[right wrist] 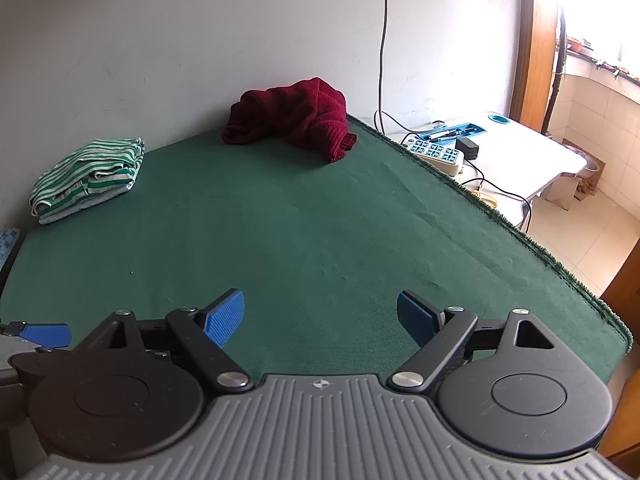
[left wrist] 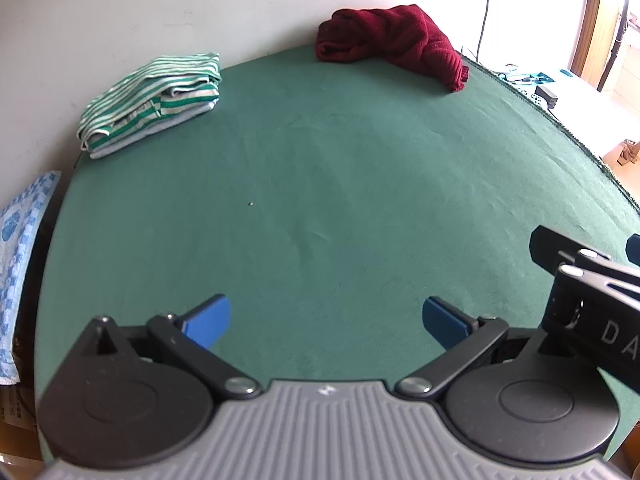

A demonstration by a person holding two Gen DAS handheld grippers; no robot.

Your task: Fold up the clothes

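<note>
You are holding the left gripper (left wrist: 326, 320) low over the near part of the green cloth-covered table (left wrist: 340, 200), its blue pads (left wrist: 208, 320) spread wide apart with nothing between them. You are carrying the right gripper (right wrist: 320, 316) in the same way, level and pointing across the table, its pads gaping and empty.

In the left wrist view, the right gripper's black body is showing at the right edge of the frame, just beside yours, with the letters "DA" readable on it; the rest of the word is cut off. In the right wrist view, one blue pad of the left gripper is peeking in at the lower left edge.

The crumpled dark red sweater (right wrist: 296, 114) is lying at the far edge of the table, upper centre of the right view and upper right of the left view. The folded green-and-white striped garment (left wrist: 156, 100) is sitting in the upper left of both views, well apart from the sweater.

Only the right view is showing the white side table (right wrist: 532, 148) beyond the green edge, with a power strip (right wrist: 436, 154), a black adapter (right wrist: 468, 146) and a blue tray of pens (right wrist: 456, 131). Only the left view is showing much of the blue patterned cloth (left wrist: 20, 248) at the left edge.
</note>
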